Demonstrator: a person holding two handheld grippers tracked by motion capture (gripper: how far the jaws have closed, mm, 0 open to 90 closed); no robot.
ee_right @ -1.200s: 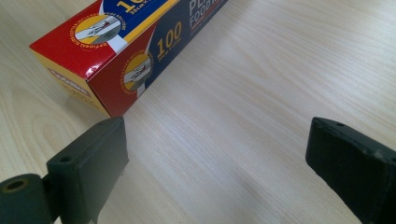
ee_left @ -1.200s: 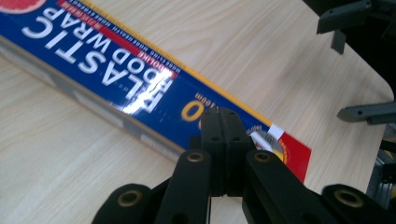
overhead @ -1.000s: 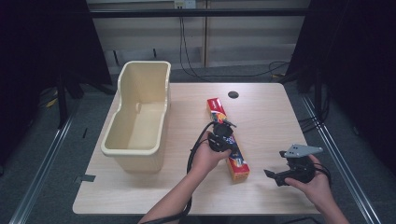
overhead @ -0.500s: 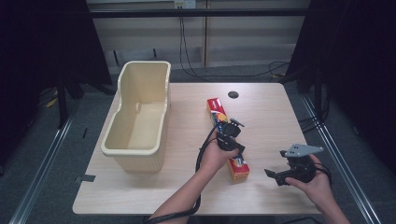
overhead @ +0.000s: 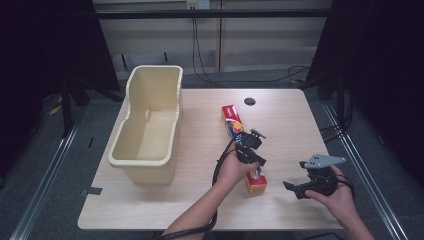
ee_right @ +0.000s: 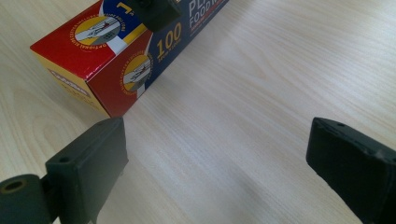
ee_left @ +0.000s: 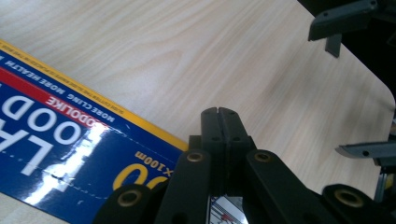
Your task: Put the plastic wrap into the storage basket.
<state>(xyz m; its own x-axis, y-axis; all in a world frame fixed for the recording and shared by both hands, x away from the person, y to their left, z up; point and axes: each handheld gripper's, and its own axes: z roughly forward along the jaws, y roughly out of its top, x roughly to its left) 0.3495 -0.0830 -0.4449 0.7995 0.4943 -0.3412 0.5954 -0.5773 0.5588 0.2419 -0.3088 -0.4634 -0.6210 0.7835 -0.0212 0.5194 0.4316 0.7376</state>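
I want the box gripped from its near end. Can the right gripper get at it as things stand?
Probably yes. The right gripper is open, with bare table between its fingers and the box end. The left gripper sits farther up the box.

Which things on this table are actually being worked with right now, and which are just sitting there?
In use:
cling film box, under the left gripper, whose jaws are shut above it
right gripper, jaws open near the box's end

Just there:
cream tub, empty, off to the left
table with its cable hole
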